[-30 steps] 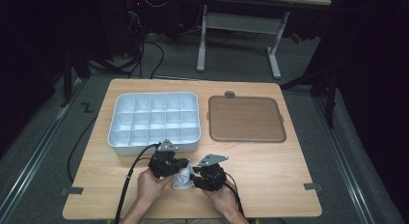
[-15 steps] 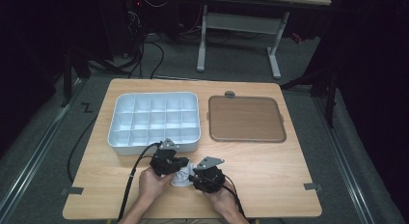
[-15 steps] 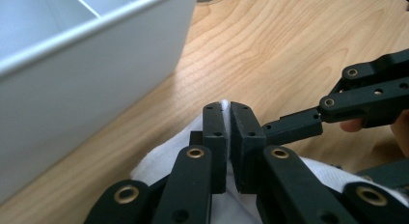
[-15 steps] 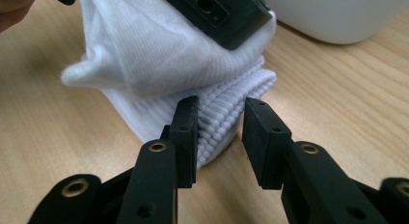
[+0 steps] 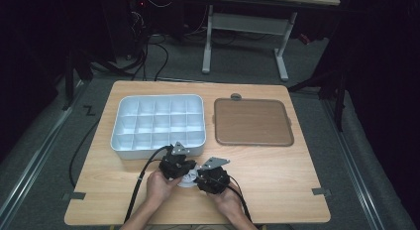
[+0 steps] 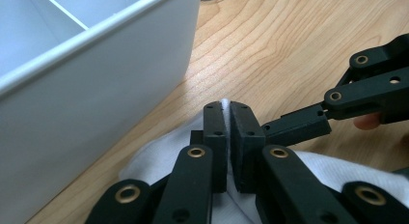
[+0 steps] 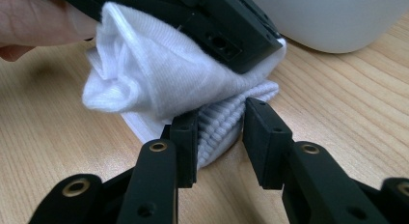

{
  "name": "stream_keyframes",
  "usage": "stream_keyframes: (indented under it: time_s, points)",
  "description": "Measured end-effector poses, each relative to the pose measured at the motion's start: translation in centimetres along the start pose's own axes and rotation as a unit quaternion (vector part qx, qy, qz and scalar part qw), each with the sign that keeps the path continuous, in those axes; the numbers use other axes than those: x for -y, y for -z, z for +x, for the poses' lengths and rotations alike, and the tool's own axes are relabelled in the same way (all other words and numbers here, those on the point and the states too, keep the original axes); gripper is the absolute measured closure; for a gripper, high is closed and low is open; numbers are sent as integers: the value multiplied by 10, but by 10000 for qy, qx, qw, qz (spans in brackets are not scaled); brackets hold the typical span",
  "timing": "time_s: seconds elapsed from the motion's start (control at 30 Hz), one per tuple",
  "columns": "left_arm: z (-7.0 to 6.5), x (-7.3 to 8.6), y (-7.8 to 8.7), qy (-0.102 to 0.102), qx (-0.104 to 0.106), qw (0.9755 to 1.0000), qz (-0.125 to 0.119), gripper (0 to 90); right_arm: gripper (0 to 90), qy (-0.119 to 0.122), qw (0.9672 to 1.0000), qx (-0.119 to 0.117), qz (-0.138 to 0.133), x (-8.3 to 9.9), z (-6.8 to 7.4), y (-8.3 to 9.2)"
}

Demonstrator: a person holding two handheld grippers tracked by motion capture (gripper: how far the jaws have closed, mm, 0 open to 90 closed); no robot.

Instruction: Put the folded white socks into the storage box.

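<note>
At near table edge: both grippers meet over a white sock (image 5: 188, 178) lying on the wooden table (image 5: 277, 165).
Left gripper (image 6: 226, 110): jaws pressed together on a thin fold of the sock; white fabric shows in the narrow slit between them.
Right gripper (image 7: 219, 127): jaws parted, set on either side of the sock's ribbed cuff (image 7: 219, 125); the left-hand jaw touches the ribbing, the other stands clear of it.
Sock: bunched, partly lifted from the wood by the left gripper, just beside the front wall of the white compartment tray (image 5: 130, 149).
Compartment tray: white, divided into a grid of cells, on the left half of the table.
Brown lid (image 5: 251, 122): flat, rectangular, just right of the tray, apart from it.
Hands: left hand (image 5: 157, 186) and right hand (image 5: 225, 200) each hold one gripper.
</note>
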State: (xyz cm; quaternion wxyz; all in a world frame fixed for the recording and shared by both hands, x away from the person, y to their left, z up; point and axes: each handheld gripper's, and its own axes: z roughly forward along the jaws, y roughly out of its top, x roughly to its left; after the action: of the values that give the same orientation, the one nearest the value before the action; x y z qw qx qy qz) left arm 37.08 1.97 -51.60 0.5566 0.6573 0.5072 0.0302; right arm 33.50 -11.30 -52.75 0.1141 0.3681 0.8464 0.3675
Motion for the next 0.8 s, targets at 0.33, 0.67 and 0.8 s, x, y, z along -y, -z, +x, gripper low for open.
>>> stream_keyframes:
  time_s: [0.33, 0.67, 0.8]
  points:
    - [-1, -7, 8, 342, 205, 9992, -22, 709, 640, -53, 10000, 1, -53, 1, -1, 1]
    - [-6, -10, 16, 371, 347, 9987, -85, 579, 595, -172, 9998, -1, -110, 0, -2, 10]
    - [-8, -13, 23, 435, 454, 9979, -179, 543, 595, -207, 9997, -3, -163, 1, -2, 16]
